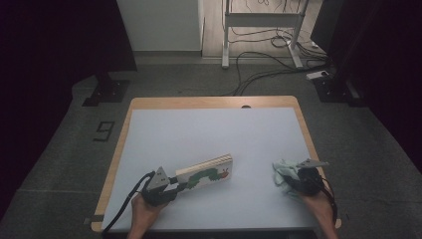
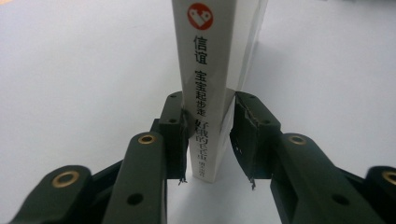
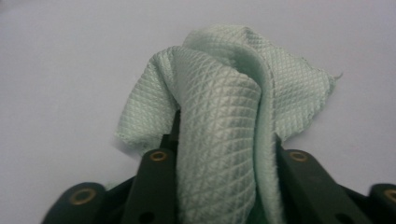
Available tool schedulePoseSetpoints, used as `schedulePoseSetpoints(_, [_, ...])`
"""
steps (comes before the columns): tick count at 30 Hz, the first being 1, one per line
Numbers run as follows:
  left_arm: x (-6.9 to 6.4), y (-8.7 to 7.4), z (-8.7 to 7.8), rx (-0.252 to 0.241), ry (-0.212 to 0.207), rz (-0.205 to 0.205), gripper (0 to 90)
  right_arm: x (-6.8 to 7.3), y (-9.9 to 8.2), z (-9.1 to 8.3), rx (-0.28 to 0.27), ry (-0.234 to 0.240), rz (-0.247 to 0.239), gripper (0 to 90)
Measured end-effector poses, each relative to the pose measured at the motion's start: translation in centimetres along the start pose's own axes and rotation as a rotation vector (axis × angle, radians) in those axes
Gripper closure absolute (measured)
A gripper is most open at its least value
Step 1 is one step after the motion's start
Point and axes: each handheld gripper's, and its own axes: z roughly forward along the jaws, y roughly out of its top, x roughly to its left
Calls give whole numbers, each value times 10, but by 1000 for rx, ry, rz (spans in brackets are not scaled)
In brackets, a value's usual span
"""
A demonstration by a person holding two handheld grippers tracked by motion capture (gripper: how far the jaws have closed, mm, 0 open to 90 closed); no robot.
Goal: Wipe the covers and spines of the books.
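Up close, left tongs [image 2: 208, 140] pinch the book's [image 2: 208, 70] printed spine; right tongs [image 3: 219, 186] clench mint cloth [image 3: 224, 116].

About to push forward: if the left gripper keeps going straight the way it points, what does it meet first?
The book itself: the left gripper already straddles its spine. Past the book, the table looks free.

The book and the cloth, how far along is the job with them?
Done: the left hand-held gripper is clamped on the book by its spine end, and the right hand-held gripper is shut on the bunched green cloth. In hand: both held. Left: cloth and book remain apart on the table, so any wiping hasn't started.
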Motion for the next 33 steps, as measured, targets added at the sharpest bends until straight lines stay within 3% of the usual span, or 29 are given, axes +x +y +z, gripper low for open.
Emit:
schedulePoseSetpoints(5, [0,0,0,-1,-3,-2,662,2,1,-6,-26,7,1,718])
schedulePoseSetpoints(11, [1,0,0,-1,-6,-5,662,11,10,-20,-63,50,-16,718])
schedulePoseSetpoints(19, [0,0,0,1,-3,5,662,34,21,-20,-82,129,-72,718])
schedulePoseSetpoints(25, [0,0,0,2,-1,3,664,59,31,-14,-84,188,-141,718])
schedulePoseSetpoints(33, [0,0,0,1,-2,2,663,84,37,-5,-79,258,-191,718])
